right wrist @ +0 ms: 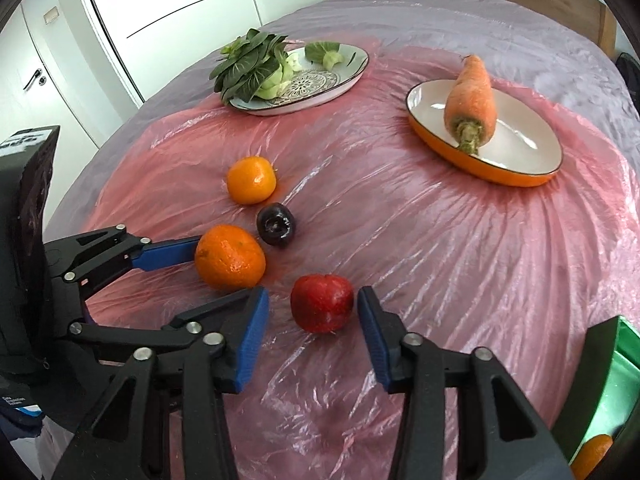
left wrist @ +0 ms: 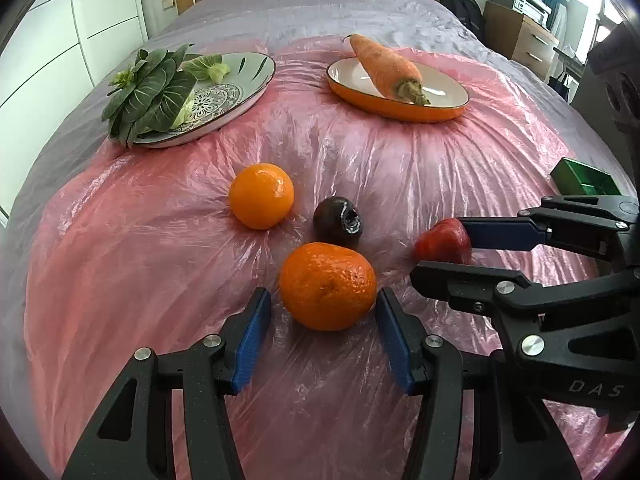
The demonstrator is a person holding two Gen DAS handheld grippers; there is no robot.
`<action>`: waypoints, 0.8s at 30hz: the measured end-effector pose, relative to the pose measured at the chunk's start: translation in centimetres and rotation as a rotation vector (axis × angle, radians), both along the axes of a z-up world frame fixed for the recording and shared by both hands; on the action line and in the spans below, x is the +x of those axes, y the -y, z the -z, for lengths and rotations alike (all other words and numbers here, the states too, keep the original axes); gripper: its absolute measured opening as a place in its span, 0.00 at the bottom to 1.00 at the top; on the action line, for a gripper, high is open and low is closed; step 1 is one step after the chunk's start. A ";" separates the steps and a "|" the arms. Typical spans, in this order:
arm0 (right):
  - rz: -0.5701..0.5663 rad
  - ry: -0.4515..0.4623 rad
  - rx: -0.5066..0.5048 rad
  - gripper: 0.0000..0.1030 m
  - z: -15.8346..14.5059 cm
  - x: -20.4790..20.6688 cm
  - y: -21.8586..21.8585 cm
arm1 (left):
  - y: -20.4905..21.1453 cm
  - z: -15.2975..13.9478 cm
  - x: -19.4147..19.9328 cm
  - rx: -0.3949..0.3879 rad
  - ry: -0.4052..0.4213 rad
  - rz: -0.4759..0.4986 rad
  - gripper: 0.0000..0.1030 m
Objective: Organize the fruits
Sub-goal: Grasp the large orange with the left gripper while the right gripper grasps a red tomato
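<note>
2 wrist views, close, angled down over the bed (left wrist: pixel 320 12) (shared: fruit cluster)

On the plastic sheet (left wrist: pixel 160 240), the big orange (left wrist: pixel 327 286) sits in the middle. The plum (left wrist: pixel 337 222) is at 12 o'clock, the small orange (left wrist: pixel 261 196) at 11, the apple (left wrist: pixel 442 246) at 2. Two plates (left wrist: pixel 240 92) lie far behind.

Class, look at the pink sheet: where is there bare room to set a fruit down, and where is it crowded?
Free: the stretch between the patterned plate and the orange dish, and the wide patch below that dish, right of the red apple. Crowded: the cluster of near orange, dark fruit, far orange and both grippers.
</note>
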State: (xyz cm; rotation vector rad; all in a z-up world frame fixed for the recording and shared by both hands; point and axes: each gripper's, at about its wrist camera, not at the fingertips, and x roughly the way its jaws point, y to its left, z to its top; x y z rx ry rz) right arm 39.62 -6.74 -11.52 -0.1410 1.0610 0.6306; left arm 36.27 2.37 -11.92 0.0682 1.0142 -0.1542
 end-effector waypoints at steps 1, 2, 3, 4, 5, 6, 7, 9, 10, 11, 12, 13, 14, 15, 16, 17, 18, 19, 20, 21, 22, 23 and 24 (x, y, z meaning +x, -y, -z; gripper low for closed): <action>0.002 -0.001 -0.003 0.69 0.2 0.1 -0.1 | 0.1 0.1 0.0 0.006 -0.001 0.001 0.47; 0.004 -0.006 -0.008 0.64 0.4 0.1 -0.2 | 0.2 0.2 0.0 0.012 0.003 0.002 0.46; 0.008 -0.010 -0.010 0.56 0.5 0.1 -0.2 | 0.2 0.2 0.0 0.011 0.007 0.004 0.42; 0.016 -0.013 -0.012 0.52 0.7 0.2 -0.1 | 0.2 0.2 0.0 0.002 0.008 0.004 0.37; 0.027 -0.020 0.000 0.52 0.8 0.3 0.1 | 0.1 0.2 0.0 -0.004 0.008 0.002 0.37; 0.033 -0.023 0.009 0.52 0.9 0.3 0.2 | 0.0 0.1 -0.1 -0.013 0.010 -0.002 0.37; 0.039 -0.023 0.019 0.52 0.9 0.3 0.4 | -0.1 0.1 -0.1 -0.020 0.013 -0.004 0.37; 0.045 -0.014 0.027 0.51 0.6 0.1 0.6 | -0.3 -0.1 -0.2 -0.030 0.018 -0.010 0.36; 0.046 -0.009 0.029 0.51 0.5 0.0 0.6 | -0.4 -0.2 -0.3 -0.035 0.021 -0.015 0.36; 0.049 -0.004 0.032 0.51 0.3 -0.2 0.7 | -0.5 -0.4 -0.3 -0.040 0.023 -0.018 0.36; 0.052 0.000 0.037 0.51 0.2 -0.3 0.8 | -0.5 -0.5 -0.4 -0.042 0.025 -0.021 0.36; 0.056 0.002 0.042 0.51 0.0 -0.5 0.9 | -0.5 -0.7 -0.6 -0.044 0.028 -0.024 0.36; 0.059 0.002 0.047 0.51 -0.1 -0.7 1.0 | -0.6 -0.9 -0.7 -0.045 0.030 -0.029 0.36; 0.061 0.005 0.049 0.51 -0.3 -0.9 1.1 | -0.7 -1.0 -0.9 -0.048 0.031 -0.032 0.36; 0.064 0.008 0.051 0.51 -0.5 -1.1 1.3 | -0.8 -1.2 -1.2 -0.052 0.032 -0.040 0.36; 0.071 0.013 0.056 0.51 -0.8 -1.5 1.5 | -0.9 -1.4 -1.4 -0.053 0.034 -0.047 0.36; 0.076 0.014 0.061 0.51 -0.9 -1.7 1.6 | -0.9 -1.5 -1.6 -0.052 0.036 -0.051 0.36; 0.081 0.015 0.067 0.51 -1.2 -2.0 1.8 | -1.0 -1.7 -2.0 -0.052 0.037 -0.059 0.36; 0.086 0.018 0.072 0.51 -1.5 -2.5 2.2 | -1.0 -1.9 -2.3 -0.052 0.037 -0.061 0.36; 0.090 0.021 0.078 0.51 -1.9 -3.1 2.6 | -1.1 -2.2 -2.7 -0.055 0.039 -0.067 0.36; 0.093 0.022 0.082 0.51 -2.1 -3.4 2.7 | -1.1 -2.4 -3.1 -0.055 0.040 -0.070 0.36; 0.098 0.025 0.090 0.51 -2.5 -4.1 3.1 | -1.0 -2.7 -3.5 -0.054 0.042 -0.073 0.36; 0.100 0.026 0.096 0.51 -2.8 -4.6 3.4 | -1.0 -2.9 -3.9 -0.054 0.044 -0.075 0.36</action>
